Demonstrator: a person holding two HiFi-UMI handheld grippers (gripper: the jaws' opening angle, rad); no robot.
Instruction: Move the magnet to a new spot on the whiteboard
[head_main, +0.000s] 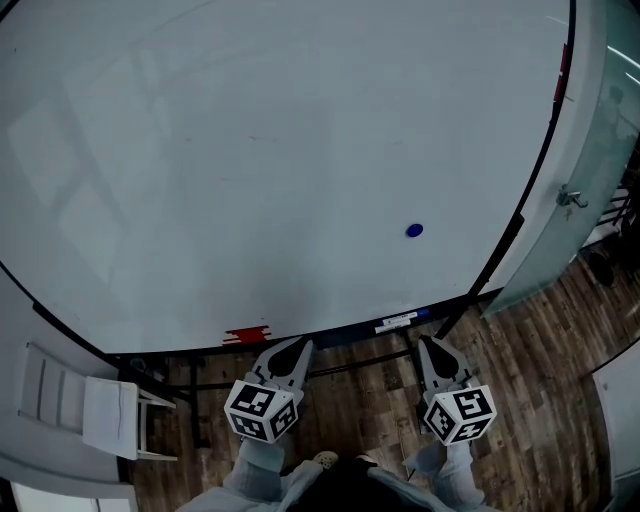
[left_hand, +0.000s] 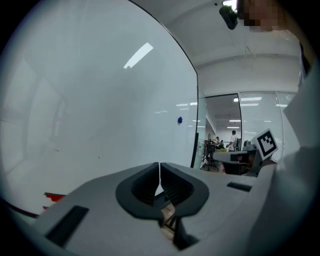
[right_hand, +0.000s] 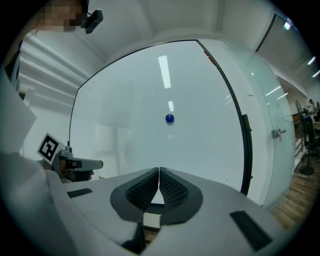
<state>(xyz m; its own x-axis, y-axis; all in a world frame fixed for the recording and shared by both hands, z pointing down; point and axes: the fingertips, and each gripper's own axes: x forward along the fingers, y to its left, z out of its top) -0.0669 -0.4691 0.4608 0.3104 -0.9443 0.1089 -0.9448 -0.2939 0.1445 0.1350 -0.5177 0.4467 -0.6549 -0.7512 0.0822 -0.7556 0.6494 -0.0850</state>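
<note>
- Blue magnet (head_main: 414, 230) sits on the whiteboard (head_main: 250, 150), in its lower right part, well apart from both grippers. Nothing touches it.
- Head view alone shows the 2 grippers together. Both are held low, beneath the board's bottom edge and over the wooden floor (head_main: 370, 430). The left gripper (head_main: 300, 346) tips lie just right of a red tag (head_main: 248, 335) on that edge. The right gripper (head_main: 430, 343) tips lie just right of a white label (head_main: 397, 322).
- Left gripper view alone takes the whiteboard (left_hand: 75, 100) at a slant. The magnet (left_hand: 180, 120) is small and far off, near the board's right edge. Past that edge is a lit office with people (left_hand: 233, 137) standing well off. The right gripper's marker cube (left_hand: 266, 142) shows at right.
- Right gripper view alone faces the whiteboard (right_hand: 150, 100) nearly square on, with the magnet (right_hand: 170, 118) above the fingertips. A glass partition (right_hand: 276, 133) with a handle stands at right.
- Left gripper (left_hand: 159, 164): fingers (left_hand: 140, 185) clenched tip to tip, nothing between them.
- Right gripper (right_hand: 159, 169): fingers (right_hand: 142, 192) likewise clenched, empty.
- Pose: both grippers point at the board, side by side, with grey sleeves behind the cubes.
- Room: ceiling strip lights reflect in the board.
</note>
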